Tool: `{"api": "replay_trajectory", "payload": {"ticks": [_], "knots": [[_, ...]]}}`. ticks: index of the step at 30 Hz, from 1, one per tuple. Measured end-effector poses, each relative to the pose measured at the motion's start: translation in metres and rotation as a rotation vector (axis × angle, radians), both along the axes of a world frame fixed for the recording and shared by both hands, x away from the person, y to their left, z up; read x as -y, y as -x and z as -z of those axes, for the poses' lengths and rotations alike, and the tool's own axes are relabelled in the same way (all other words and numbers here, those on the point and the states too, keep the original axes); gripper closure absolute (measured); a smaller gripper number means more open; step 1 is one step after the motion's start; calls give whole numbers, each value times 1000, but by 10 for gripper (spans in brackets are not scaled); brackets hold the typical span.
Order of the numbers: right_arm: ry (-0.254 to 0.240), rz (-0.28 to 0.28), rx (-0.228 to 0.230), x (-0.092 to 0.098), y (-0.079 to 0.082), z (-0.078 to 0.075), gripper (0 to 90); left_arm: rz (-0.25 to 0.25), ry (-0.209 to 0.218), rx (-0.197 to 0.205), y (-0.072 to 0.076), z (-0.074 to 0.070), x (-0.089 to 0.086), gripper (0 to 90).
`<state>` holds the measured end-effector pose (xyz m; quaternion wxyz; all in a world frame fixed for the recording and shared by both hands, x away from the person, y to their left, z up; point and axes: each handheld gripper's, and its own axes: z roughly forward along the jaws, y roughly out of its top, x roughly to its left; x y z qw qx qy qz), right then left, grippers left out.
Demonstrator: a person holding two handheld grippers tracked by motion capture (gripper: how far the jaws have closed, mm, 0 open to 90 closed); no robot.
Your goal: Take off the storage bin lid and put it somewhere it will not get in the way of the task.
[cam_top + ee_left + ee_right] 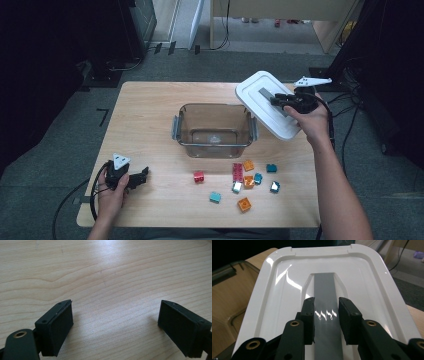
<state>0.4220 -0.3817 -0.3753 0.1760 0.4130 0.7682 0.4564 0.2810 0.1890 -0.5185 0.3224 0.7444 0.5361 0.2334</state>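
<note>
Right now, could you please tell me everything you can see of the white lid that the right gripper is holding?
The white lid is a glossy, plastic-looking rounded rectangle with a raised rim and a grey handle strip along its middle. The right gripper is shut on that strip, one jaw on each side. The lid is tilted, beside the clear container's right edge, over the table.

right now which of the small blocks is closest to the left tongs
The red block, alone at the left end of the scatter; the others lie farther right of the left tongs.
</note>
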Motion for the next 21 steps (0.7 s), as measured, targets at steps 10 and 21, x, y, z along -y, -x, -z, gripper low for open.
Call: {"api": "replay_trajectory", "payload": {"ticks": [10, 21], "knots": [[-6, 119, -29, 13, -8, 18, 680, 0, 0, 0, 0, 0, 0, 127], [-8, 188, -70, 21, -15, 40, 680, 0, 0, 0, 0, 0, 0, 127]]}}
